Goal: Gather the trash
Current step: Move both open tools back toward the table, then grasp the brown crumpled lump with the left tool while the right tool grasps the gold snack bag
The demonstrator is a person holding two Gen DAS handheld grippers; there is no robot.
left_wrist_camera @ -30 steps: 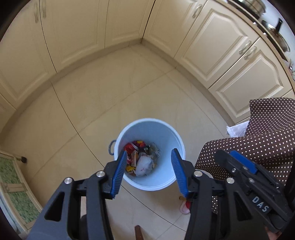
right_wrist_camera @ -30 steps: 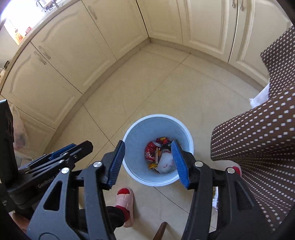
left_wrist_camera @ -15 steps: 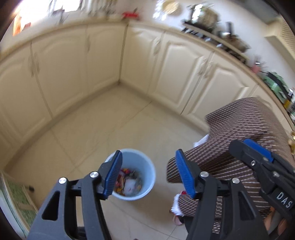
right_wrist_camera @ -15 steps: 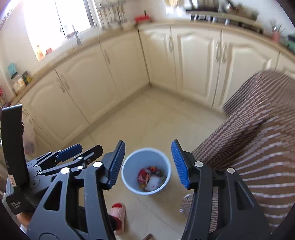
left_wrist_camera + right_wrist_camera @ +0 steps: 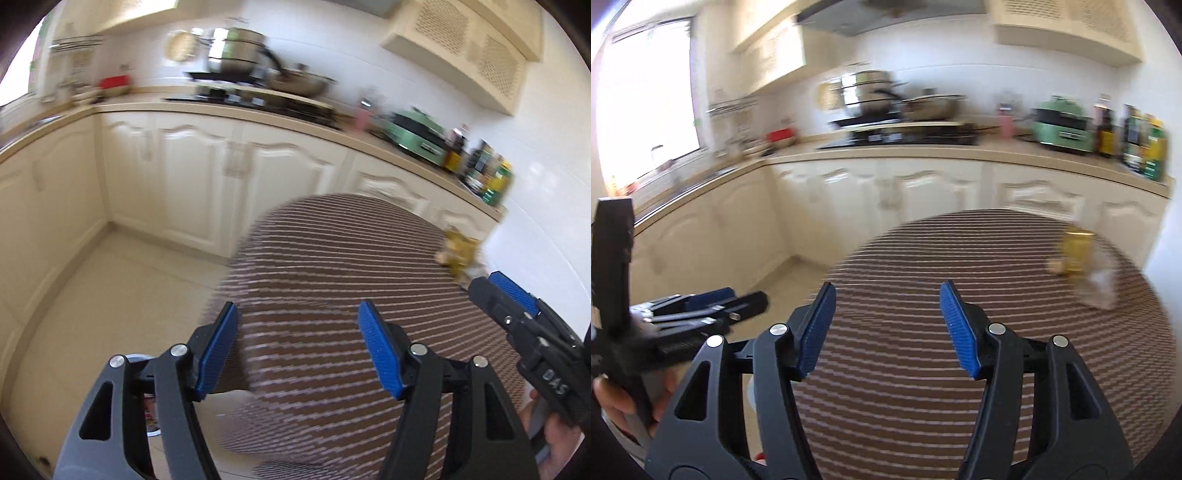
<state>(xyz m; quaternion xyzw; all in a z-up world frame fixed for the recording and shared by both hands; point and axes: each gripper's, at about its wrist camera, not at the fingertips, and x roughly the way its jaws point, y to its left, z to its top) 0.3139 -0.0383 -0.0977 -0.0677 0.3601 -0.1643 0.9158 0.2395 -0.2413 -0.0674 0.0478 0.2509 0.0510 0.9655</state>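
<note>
Both views are blurred by motion. A yellow crumpled wrapper [image 5: 458, 251] lies at the far right of the round table, on its brown dotted cloth [image 5: 332, 266]. The right wrist view shows that yellow wrapper [image 5: 1075, 251] with a clear plastic piece [image 5: 1102, 286] beside it. My left gripper [image 5: 299, 347] hangs over the table's near edge, its jaws opening with nothing between them. My right gripper [image 5: 888, 326] is also opening and empty, well short of the wrapper. The light blue bin's rim [image 5: 137, 357] peeks out low on the left, mostly hidden behind a finger.
Cream cabinets run along the back under a counter [image 5: 923, 153] with a hob, pots [image 5: 864, 92], a green appliance [image 5: 1063, 125] and bottles [image 5: 1145, 144]. The tiled floor [image 5: 110, 280] lies left of the table. Each gripper shows in the other's view: right [image 5: 493, 286], left [image 5: 746, 295].
Both views have swung up from the bin on the floor to the table top and counter. Both grippers rose and their jaws spread wider. The bin dropped almost out of view.
</note>
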